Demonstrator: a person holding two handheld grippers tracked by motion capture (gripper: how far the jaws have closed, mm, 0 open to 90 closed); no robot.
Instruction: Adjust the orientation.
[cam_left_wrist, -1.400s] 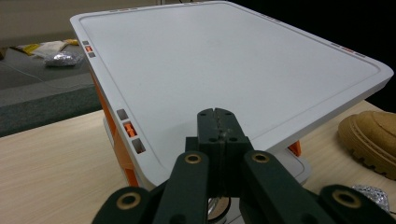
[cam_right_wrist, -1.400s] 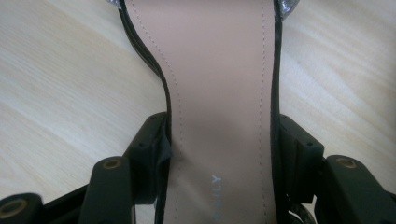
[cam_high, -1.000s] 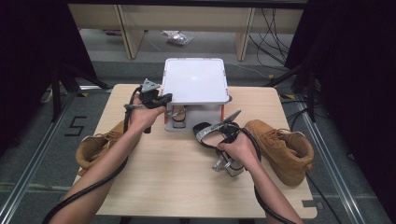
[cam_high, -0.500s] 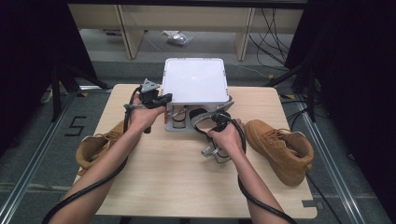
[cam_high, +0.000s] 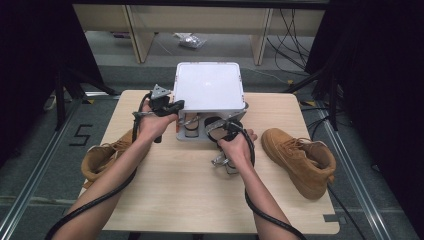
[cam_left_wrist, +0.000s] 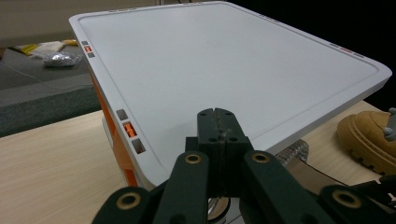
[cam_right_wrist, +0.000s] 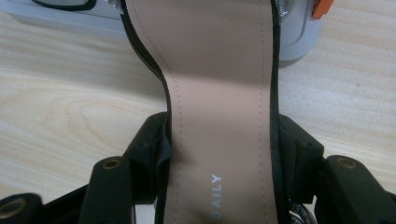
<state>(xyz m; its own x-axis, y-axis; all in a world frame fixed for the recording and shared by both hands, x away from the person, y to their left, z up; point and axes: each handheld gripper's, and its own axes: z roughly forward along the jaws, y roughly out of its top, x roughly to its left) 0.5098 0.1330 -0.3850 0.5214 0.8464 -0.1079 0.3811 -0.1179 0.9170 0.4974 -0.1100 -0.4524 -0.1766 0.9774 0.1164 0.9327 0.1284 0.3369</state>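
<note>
Right gripper (cam_right_wrist: 219, 154) clamps a black-edged sandal with a tan leather insole (cam_right_wrist: 219, 93) across its waist — toe end reaching the base of the white flat-lidded box (cam_high: 209, 87) on the wooden table (cam_high: 175, 190). Left gripper (cam_left_wrist: 218, 128) is clenched with nothing between its jaws, poised at the lid's near edge.

**Sandal at the box**

A sandal (cam_right_wrist: 219, 116) with a beige insole, black edging and the printed word "DAILY" lies lengthwise, its far end reaching under the box's (cam_high: 209, 86) near edge. The box is white with a flat, rimmed lid, orange and grey tabs along its sides, and stands at the far middle of the table. A second sandal (cam_high: 189, 126) sits inside it on the left.
</note>
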